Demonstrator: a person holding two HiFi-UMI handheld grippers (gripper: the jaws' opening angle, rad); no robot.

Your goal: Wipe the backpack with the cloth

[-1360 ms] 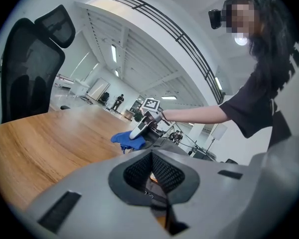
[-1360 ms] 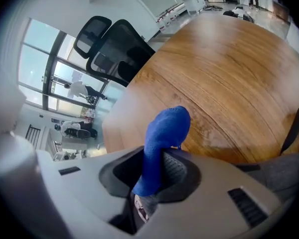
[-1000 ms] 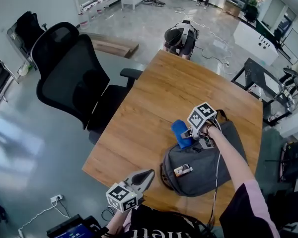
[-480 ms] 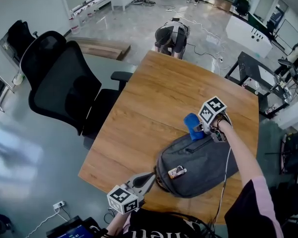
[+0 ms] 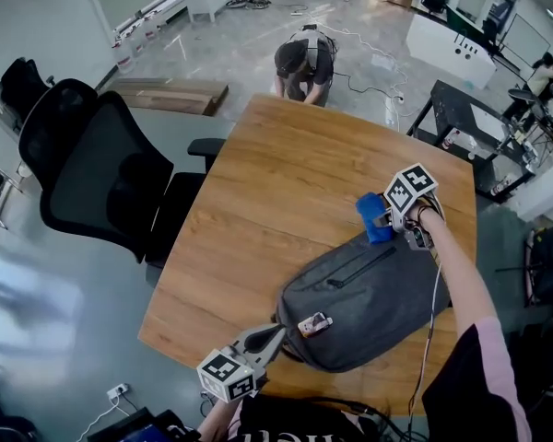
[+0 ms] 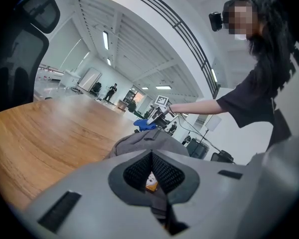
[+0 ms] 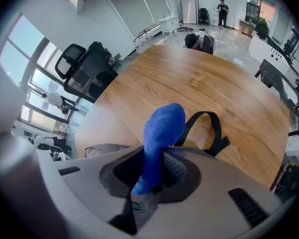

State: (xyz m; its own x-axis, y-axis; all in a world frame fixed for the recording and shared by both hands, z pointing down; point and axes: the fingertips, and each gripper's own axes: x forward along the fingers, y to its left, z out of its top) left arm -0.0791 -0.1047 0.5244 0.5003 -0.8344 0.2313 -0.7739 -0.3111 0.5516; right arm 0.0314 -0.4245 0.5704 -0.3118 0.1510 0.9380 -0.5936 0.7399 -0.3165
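Right hand-held gripper [image 5: 388, 220] pinches blue cloth [image 5: 372, 217]; left hand-held gripper [image 5: 269, 337] closed, nosing grey backpack [image 5: 369, 293]. Risk: unpinned backpack slides across bench [image 5: 286, 173], cloth slips.

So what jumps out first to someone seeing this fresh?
The bright blue cloth, pinched in the right gripper at the far end of the grey backpack. The backpack lies toward the near right corner of the wooden table, with the left gripper at its near edge. A black chair stands left of the table.
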